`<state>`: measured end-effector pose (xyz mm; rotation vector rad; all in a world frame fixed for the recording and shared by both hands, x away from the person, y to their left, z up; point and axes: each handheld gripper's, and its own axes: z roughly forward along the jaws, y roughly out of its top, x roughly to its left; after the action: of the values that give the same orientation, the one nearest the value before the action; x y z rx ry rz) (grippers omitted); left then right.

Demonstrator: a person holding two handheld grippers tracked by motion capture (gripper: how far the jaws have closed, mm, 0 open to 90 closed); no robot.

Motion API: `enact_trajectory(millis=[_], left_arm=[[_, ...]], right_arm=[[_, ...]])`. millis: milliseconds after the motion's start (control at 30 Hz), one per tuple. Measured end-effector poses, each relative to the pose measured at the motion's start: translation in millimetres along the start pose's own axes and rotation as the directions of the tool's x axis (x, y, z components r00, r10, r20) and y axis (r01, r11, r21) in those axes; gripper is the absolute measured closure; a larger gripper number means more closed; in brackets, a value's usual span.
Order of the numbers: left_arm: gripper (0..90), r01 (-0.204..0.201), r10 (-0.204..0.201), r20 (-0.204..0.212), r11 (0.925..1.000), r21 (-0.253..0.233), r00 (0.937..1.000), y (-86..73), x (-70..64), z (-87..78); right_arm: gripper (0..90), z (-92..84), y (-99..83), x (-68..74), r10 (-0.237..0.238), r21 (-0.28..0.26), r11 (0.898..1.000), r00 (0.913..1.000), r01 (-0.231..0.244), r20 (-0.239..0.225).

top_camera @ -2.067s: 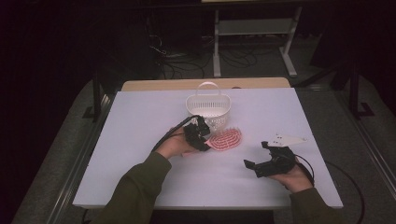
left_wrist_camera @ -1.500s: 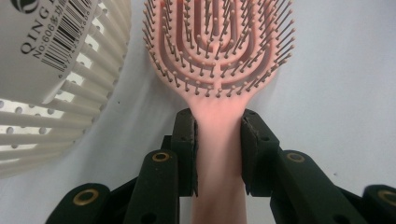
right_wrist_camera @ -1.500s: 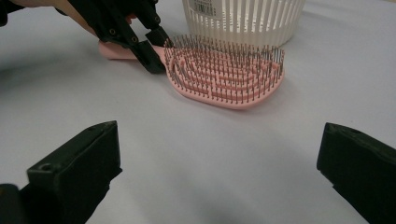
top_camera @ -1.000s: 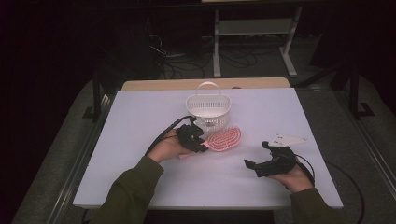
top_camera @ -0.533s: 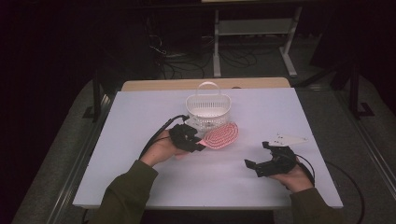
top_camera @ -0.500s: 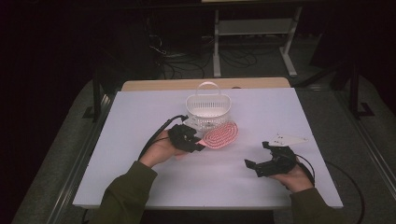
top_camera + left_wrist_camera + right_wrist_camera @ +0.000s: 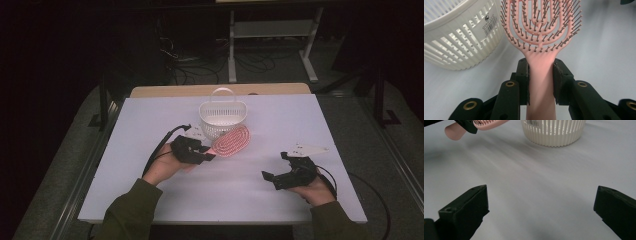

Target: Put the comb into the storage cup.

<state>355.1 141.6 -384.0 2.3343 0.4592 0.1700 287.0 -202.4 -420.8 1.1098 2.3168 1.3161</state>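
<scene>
We see the left gripper [image 7: 210, 156] held out over the white table [image 7: 150, 125], its forearm in an olive sleeve [image 7: 131, 212] angling in from the bottom edge. Its two black jaws are clamped on the handle of the pink plastic paddle hairbrush [image 7: 541, 32], whose bristled head is raised off the table and tilted, just beside the white slotted plastic basket [image 7: 223, 120]; in the left gripper view the pads press both sides of the handle. The right gripper [image 7: 272, 176] rests low near the table's right side, well apart from the brush, pointing left, its jaws spread wide with nothing between them.
</scene>
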Motion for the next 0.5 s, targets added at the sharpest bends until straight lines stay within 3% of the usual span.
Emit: enact_trajectory(millis=[233, 500], left_arm=[[70.5, 0.016, -0.017, -0.024, 0.9979, -0.063, 0.9996, -15.7, -4.2, -8.7], [70.5, 0.048, -0.052, -0.023, 0.9905, -0.128, 0.9984, -38.5, -6.5, -12.7]], right_arm=[[0.0, 0.9, 0.3, 1.1, -0.003, 0.008, 1.000, 1.0000, 0.003, -0.003], [0.0, 0.7, 0.7, 3.9, 0.012, 0.015, 1.000, 0.9999, -0.012, -0.001]])
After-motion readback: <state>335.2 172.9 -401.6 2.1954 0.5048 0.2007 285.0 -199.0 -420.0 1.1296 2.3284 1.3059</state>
